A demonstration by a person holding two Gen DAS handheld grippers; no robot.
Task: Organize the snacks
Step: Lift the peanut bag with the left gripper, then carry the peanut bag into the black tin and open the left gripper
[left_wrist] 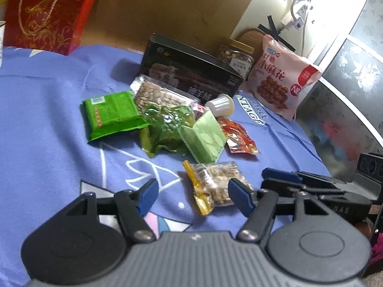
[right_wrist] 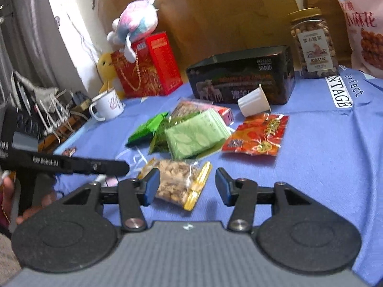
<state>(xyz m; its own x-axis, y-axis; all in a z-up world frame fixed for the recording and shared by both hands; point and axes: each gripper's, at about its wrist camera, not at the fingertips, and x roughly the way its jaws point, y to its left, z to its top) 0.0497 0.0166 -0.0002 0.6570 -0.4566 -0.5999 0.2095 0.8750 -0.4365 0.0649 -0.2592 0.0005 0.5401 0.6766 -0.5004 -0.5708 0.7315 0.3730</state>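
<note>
Snacks on the blue cloth point(right_wrist: 323, 167): three green packets point(left_wrist: 112, 114), one red packet point(right_wrist: 257, 135), one nut bag point(right_wrist: 176, 184); left tongs point(left_wrist: 192, 197) and right tongs point(right_wrist: 188, 184) both apart.

The pink snack bag point(right_wrist: 361, 24) is cut off; box point(left_wrist: 191, 71) lettering seems blurred.

You are working over a blue printed cloth point(right_wrist: 335, 155) that covers the whole surface, with a brown wooden panel point(left_wrist: 172, 7) standing behind it across the top of both views. At the upper right of the left wrist view, bright light falls on a white wall point(left_wrist: 270, 7) beside a grey floral-patterned panel point(left_wrist: 359, 55). At the upper left of the right wrist view, a bright window point(right_wrist: 64, 24) glares beside a grey curtain point(right_wrist: 21, 35).
</note>
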